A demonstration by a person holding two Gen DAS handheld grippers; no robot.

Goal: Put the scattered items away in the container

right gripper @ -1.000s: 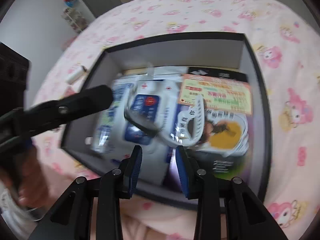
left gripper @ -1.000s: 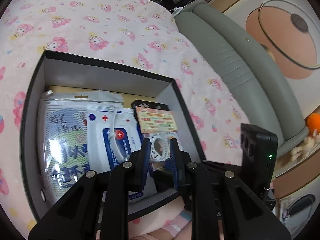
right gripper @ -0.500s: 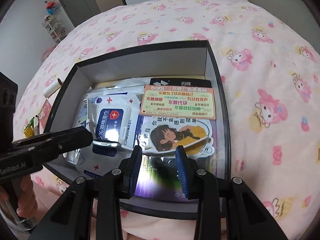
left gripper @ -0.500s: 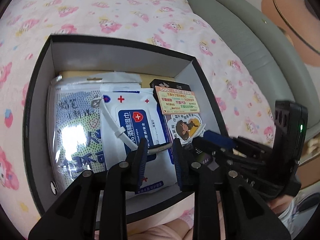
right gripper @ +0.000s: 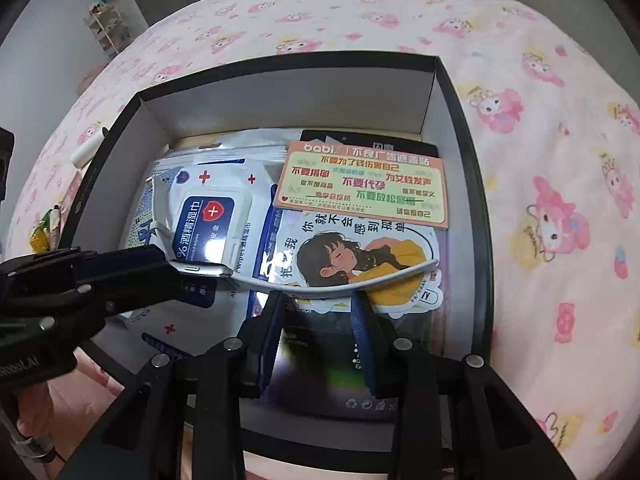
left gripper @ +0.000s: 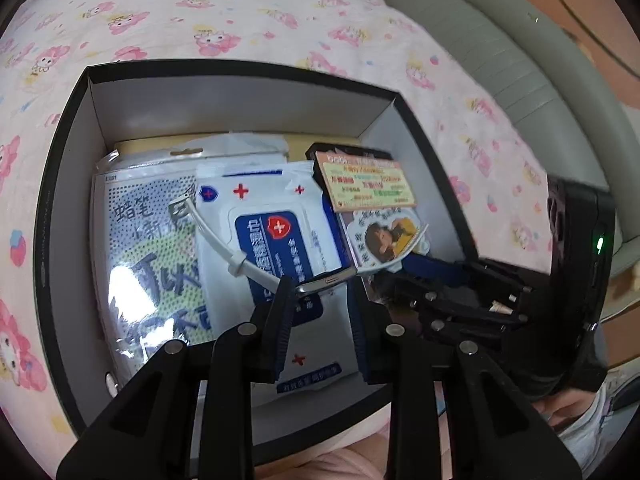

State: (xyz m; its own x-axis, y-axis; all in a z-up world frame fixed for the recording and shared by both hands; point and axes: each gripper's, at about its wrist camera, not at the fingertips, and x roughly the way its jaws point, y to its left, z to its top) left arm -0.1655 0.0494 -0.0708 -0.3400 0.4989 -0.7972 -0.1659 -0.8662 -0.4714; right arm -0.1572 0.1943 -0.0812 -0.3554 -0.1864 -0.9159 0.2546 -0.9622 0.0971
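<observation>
- Left wrist view: smartwatch (left gripper: pixel 326 282) lies in the box (left gripper: pixel 240 98), across the wipes pack (left gripper: pixel 272 240); left gripper (left gripper: pixel 320 312) jaws apart around its case.
- Right gripper (right gripper: pixel 318 314) jaws apart beside the strap.
- Advice: lift both straight up, avoiding the strap.

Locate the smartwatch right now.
The smartwatch hangs over the open box, its case at the left gripper, one white strap trailing over the alcohol wipes pack, the other across the girl sticker pack by the right gripper.
</observation>
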